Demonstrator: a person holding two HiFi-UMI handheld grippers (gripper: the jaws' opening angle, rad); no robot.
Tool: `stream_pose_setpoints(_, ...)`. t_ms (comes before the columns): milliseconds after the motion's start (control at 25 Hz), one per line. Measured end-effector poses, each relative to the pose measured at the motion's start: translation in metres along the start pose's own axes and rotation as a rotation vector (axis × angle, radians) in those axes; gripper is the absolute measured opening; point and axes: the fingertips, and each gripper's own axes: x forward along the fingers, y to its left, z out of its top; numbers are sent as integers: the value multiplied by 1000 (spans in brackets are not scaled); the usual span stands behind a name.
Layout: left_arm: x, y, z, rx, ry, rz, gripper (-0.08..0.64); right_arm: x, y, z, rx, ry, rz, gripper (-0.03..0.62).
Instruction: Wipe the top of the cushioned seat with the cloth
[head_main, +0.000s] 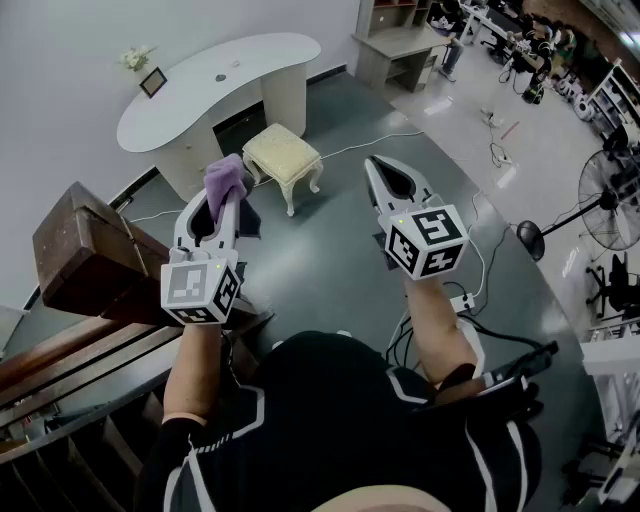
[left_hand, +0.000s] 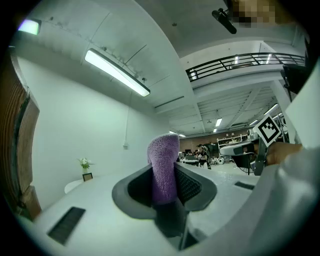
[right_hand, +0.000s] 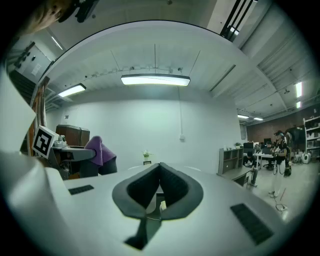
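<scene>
In the jaws of the left gripper (head_main: 222, 203) sits the purple cloth (head_main: 226, 178), pinched upright between the closed pads, with its folded top poking out past the tips. It is held in the air, apart from the cushioned seat (head_main: 283, 152). The seat is a small cream stool with a tufted top and curved white legs. It stands on the grey-green floor (head_main: 330, 260) ahead of both grippers, just in front of a curved white desk (head_main: 215, 85). The right gripper (head_main: 373, 163) is level with the left one, its jaws closed together on nothing. A small plant (head_main: 135, 58) and a picture frame (head_main: 153, 82) stand on the desk against the white wall. A dark wooden cabinet (head_main: 85, 250) is at the left, and a standing fan (head_main: 610, 200) at the right.
</scene>
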Motion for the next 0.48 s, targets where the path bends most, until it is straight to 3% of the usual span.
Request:
stream_pose_setpoints(320, -4, -16, 2, 11, 9, -10, 92, -8, -2, -4, -23, 32, -25, 2)
stream_pose_setpoints(480, -8, -20, 3, 11, 11, -12, 92, -16, -4, 2, -7, -4, -22, 2)
